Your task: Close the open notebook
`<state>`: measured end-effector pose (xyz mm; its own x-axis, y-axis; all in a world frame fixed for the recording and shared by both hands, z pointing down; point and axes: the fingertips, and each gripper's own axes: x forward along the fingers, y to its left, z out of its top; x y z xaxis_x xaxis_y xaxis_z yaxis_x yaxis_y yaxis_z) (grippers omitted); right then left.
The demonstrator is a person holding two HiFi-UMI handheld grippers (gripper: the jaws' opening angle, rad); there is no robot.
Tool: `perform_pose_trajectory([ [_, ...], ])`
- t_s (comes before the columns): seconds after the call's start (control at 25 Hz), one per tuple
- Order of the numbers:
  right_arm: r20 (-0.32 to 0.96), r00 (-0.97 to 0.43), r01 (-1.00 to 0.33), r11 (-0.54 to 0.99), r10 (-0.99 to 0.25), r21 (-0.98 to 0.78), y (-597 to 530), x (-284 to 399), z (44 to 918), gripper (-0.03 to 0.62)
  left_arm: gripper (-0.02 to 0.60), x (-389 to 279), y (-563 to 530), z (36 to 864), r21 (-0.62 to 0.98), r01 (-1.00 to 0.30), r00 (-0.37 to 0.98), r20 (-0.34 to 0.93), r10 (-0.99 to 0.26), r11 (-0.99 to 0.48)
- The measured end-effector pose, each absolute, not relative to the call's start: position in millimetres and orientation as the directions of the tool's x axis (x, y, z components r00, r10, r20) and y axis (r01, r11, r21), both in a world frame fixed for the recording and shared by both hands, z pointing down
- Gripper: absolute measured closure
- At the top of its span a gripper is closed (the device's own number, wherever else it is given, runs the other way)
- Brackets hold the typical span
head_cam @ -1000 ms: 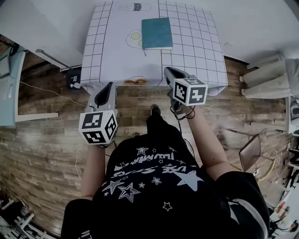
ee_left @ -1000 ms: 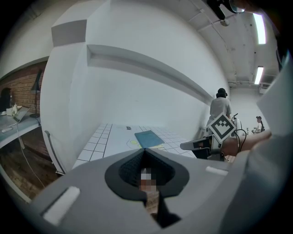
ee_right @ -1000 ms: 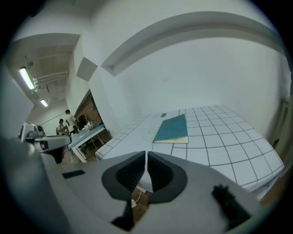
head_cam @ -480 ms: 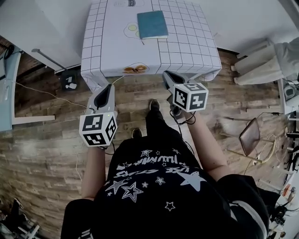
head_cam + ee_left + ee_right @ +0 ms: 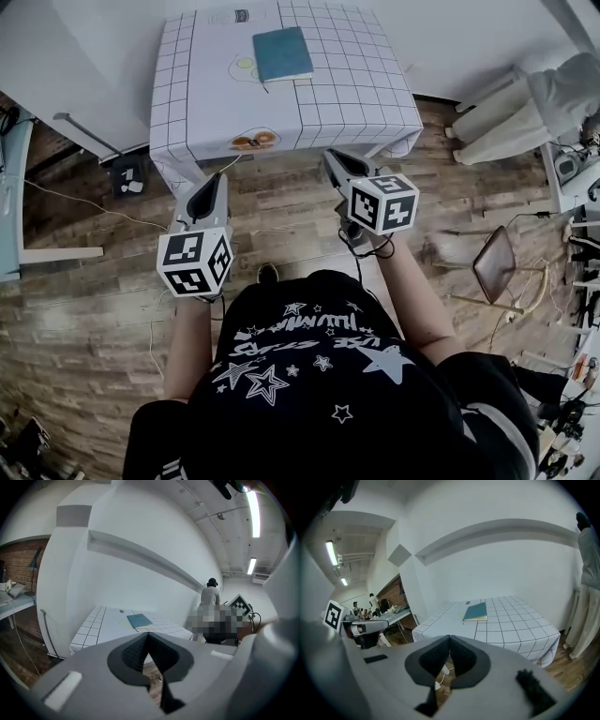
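Notebook [image 5: 282, 53], teal, cover down, near table's [image 5: 356, 103] far edge; left gripper [image 5: 214, 181] and right gripper [image 5: 331, 158] pinched shut, empty, short of table; risk of needless nudge reopening cover.

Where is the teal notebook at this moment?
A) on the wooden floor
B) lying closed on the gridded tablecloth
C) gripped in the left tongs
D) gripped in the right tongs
B: the notebook lies flat, cover shut, on the gridded tablecloth.
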<state>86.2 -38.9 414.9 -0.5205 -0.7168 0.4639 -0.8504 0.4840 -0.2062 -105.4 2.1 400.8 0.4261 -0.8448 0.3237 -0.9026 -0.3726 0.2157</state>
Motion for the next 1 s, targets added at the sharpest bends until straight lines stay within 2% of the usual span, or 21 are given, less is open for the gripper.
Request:
perform_pose_trajectory([
  [0.6, 0.427, -0.586, -0.799, 0.579, -0.688, -0.163, -19.7, 112.2, 399.3, 0.579, 0.572, -58.5, 19.4, 393.1, 0.197, -0.915, 0.398, 0.307, -0.864, -0.352],
  [0.72, 0.374, -0.614, -0.779, 0.611, -0.695, -0.143, 2.8, 121.3, 398.3, 0.579, 0.572, -44.7, 41.9, 397.3, 0.174, -0.921, 0.385, 0.285, -0.878, -0.348],
  [0.84, 0.311, -0.64, -0.765, 0.622, -0.703, -0.166, 5.2, 125.6, 367.5, 0.579, 0.572, -45.7, 41.1, 370.6, 0.147, -0.931, 0.364, 0.3, -0.882, -0.334],
  [1.0, 0.339, -0.632, -0.771, 0.61, -0.697, -0.184, -34.3, 118.6, 326.4, 0.579, 0.572, -59.8, 1.0, 330.9, 0.159, -0.934, 0.356, 0.344, -0.869, -0.32],
])
